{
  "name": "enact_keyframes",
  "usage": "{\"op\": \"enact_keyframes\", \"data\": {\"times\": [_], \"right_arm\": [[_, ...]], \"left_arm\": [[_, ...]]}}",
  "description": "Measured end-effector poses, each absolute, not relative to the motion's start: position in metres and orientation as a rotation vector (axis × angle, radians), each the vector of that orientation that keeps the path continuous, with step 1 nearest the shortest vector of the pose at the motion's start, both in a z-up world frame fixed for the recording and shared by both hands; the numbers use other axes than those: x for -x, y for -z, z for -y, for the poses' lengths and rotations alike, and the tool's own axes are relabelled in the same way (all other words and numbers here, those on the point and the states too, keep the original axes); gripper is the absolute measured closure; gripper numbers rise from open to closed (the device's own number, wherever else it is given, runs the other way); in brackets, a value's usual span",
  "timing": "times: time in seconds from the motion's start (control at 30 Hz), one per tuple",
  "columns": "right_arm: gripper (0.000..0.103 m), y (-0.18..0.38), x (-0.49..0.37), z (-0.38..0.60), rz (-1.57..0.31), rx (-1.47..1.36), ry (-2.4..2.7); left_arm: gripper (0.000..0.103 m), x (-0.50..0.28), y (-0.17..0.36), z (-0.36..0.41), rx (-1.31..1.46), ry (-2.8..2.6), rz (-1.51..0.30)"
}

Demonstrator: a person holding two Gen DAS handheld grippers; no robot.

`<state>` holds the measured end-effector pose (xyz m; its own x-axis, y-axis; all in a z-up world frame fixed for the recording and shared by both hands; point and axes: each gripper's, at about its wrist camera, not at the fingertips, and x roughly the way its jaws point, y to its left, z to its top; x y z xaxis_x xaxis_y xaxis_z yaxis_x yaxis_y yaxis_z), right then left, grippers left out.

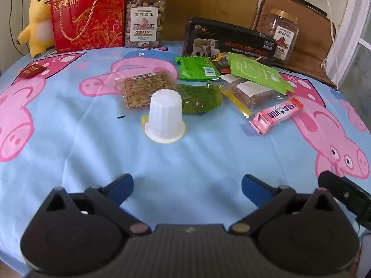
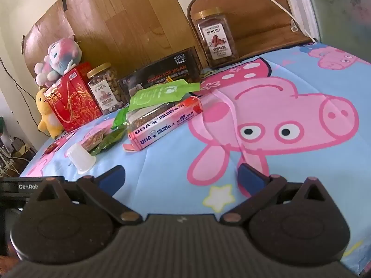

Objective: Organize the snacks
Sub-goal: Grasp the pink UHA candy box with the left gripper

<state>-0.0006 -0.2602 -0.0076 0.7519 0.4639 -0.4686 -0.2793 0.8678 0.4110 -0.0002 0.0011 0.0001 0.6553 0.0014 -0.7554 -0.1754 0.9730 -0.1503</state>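
Both the left gripper [image 1: 187, 186] and right gripper [image 2: 181, 177] gape wide, empty, over bare cloth [image 1: 197, 159]; the cup [image 1: 165, 115] stands just ahead.

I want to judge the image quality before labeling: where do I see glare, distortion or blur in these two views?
Left wrist view: strong fisheye bending of the table edge, dark corners, glare on the far jar. Right wrist view: the horizon tilts, the wooden board shines in sunlight, and the pink box text is soft.
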Motion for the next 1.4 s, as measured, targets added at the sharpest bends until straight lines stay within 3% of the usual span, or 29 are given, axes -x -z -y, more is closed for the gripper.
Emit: {"op": "enact_keyframes", "data": {"times": [0.3, 0.4, 0.53, 0.57, 0.67, 0.93, 1.1, 1.17, 1.23, 1.3, 1.4], "right_arm": [[0.000, 0.000, -0.020, 0.265, -0.572, -0.327, -0.457], [0.010, -0.009, -0.027, 0.270, -0.507, -0.301, -0.472], [0.035, -0.028, -0.066, 0.280, -0.496, -0.290, -0.500], [0.038, -0.031, -0.080, 0.282, -0.515, -0.307, -0.514], [0.050, -0.031, -0.118, 0.282, -0.572, -0.362, -0.558], [0.074, -0.005, -0.166, 0.270, -0.756, -0.424, -0.602], [0.070, -0.005, -0.107, 0.291, -0.771, -0.440, -0.706], [0.068, -0.007, -0.083, 0.298, -0.738, -0.402, -0.765], [0.053, -0.011, -0.060, 0.300, -0.673, -0.271, -0.767], [0.051, -0.010, -0.048, 0.293, -0.634, -0.119, -0.749], [0.050, 0.000, -0.048, 0.282, -0.640, 0.039, -0.738]], "left_arm": [[0.000, 0.015, 0.001, 0.000, 0.212, -0.054, -0.786], [0.005, 0.019, -0.004, -0.007, 0.241, -0.032, -0.769], [0.012, 0.005, -0.018, -0.010, 0.302, 0.067, -0.720], [0.014, -0.001, -0.022, -0.007, 0.310, 0.086, -0.708], [0.027, -0.022, -0.028, 0.006, 0.288, 0.144, -0.684], [0.078, -0.069, 0.000, 0.034, 0.277, 0.227, -0.793], [0.073, -0.046, 0.002, 0.013, 0.309, 0.251, -0.756], [0.058, -0.035, -0.001, 0.004, 0.328, 0.269, -0.746], [0.037, -0.029, -0.011, 0.004, 0.296, 0.261, -0.705], [0.023, -0.025, -0.019, 0.009, 0.246, 0.265, -0.661], [0.023, -0.033, -0.024, 0.018, 0.222, 0.307, -0.658]]}}
